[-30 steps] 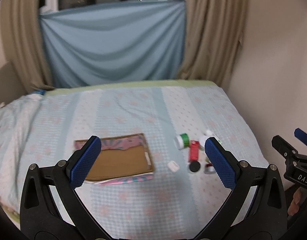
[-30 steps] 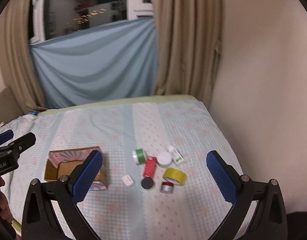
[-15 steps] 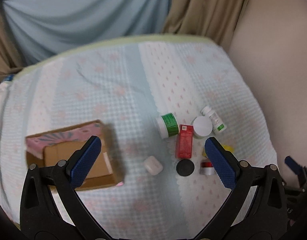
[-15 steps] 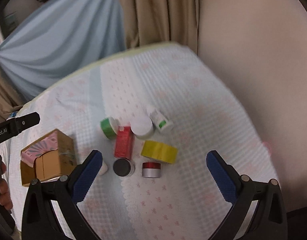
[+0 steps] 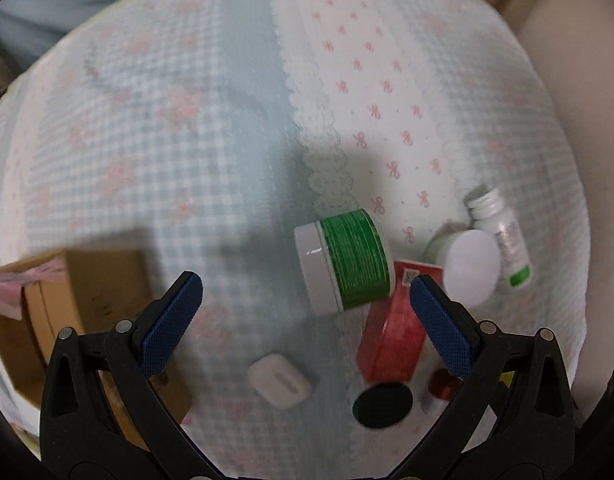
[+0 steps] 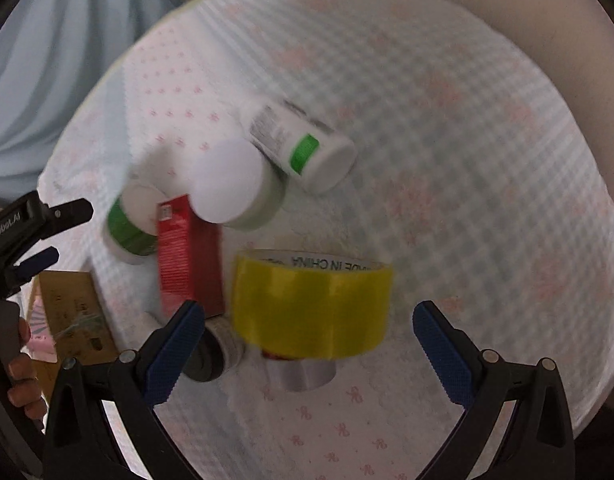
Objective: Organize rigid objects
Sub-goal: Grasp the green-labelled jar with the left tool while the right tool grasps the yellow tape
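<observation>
On the bed (image 5: 211, 128), which is covered with a soft checked quilt printed with small pink bows, eight rigid objects are seen in one cluster, and the red box (image 5: 393, 340) is taken here as the landmark. This one flat cardboard box lies on its side. Touching its far left corner, one round jar with a green label (image 5: 347, 260) lies on its side, its grey lid turned left. Beyond the red box, one white-lidded jar (image 5: 467, 266) is standing, and just beside that, one small white plastic bottle (image 5: 503, 232) with a green mark lies flat. To the right of the red box, one roll of glossy yellow tape (image 6: 311, 304) stands on its edge. In front of the red box, one black round lid (image 5: 383, 406) and one small silver tin with a red top (image 5: 441, 386) are found. Left of the black lid, one smooth white rounded case (image 5: 279, 384) lies. Well to the left of the red box, one open brown cardboard carton (image 5: 83, 304) with pink paper is placed. The left gripper (image 5: 305, 320) is spread wide above the cluster and nothing is held in it. The right gripper (image 6: 309, 344) is also spread wide, with the yellow tape seen between its blue ribbed pads (image 6: 175, 352), and nothing is gripped.
</observation>
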